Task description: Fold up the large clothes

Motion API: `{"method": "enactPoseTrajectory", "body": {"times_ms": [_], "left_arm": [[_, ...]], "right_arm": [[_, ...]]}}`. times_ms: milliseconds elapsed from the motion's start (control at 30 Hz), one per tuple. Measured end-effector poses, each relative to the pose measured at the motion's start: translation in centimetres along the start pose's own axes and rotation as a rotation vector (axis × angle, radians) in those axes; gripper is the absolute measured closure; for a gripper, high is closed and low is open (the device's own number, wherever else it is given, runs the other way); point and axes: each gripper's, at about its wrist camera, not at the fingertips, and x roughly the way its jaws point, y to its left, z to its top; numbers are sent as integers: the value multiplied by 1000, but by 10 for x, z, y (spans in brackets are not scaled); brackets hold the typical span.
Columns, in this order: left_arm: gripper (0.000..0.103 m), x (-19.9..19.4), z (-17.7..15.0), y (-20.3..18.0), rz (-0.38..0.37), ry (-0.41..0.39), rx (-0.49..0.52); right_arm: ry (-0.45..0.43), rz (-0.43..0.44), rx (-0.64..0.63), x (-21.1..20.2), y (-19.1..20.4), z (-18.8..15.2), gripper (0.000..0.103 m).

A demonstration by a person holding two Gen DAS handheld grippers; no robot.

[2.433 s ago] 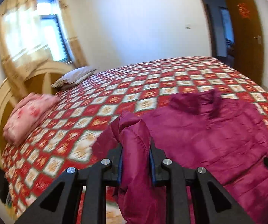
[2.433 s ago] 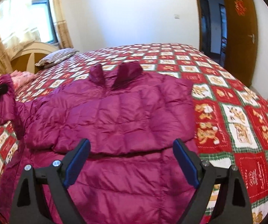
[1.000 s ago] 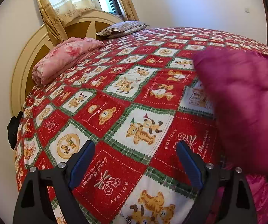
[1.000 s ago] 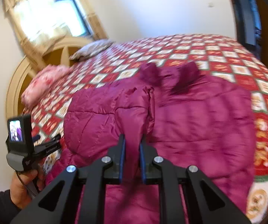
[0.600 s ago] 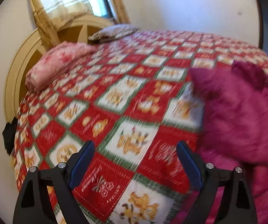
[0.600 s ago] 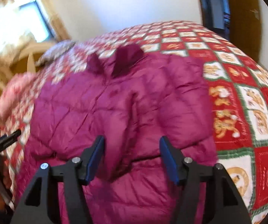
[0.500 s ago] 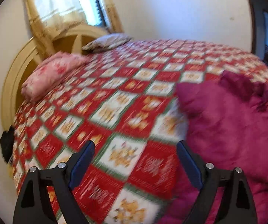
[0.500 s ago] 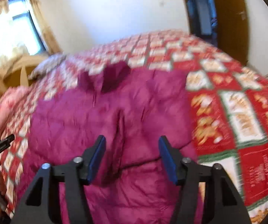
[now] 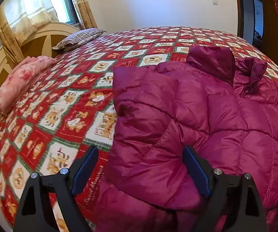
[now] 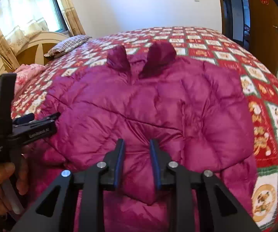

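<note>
Below the frame edge, the magenta jacket point(image 10: 158, 106) hem is cut off

The jacket point(image 10: 158, 104) is quilted, puffy cloth with a slight satin sheen. The bedspread point(image 9: 65, 100) under it is matt printed cloth. Both the left gripper point(image 9: 141, 172) and right gripper point(image 10: 137, 158) are matt black plastic with blue pads and bright metal screw heads

Each gripper, the left gripper point(image 9: 140, 169) and the right gripper point(image 10: 137, 160), is a matte black frame with 2 fingers, blue pads point(image 9: 84, 169) and 4 silver screws. The left hand point(image 10: 2, 185) shows bare skin and a dark sleeve.
</note>
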Motion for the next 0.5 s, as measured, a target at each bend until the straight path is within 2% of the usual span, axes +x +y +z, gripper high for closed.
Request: {"method": "enactPoseTrajectory", "body": {"times_ms": [200, 333, 400, 500], "left_arm": [[13, 11, -6, 1, -34, 1, -11], [13, 3, -2, 6, -25, 21, 2], [13, -13, 5, 18, -24, 13, -25], [13, -39, 29, 41, -62, -55, -106]], "right_arm": [[27, -2, 11, 7, -6, -6, 80], [38, -16, -5, 6, -3, -6, 80], [15, -27, -7, -4, -1, -2, 80], [-83, -18, 12, -32, 1, 11, 80]]}}
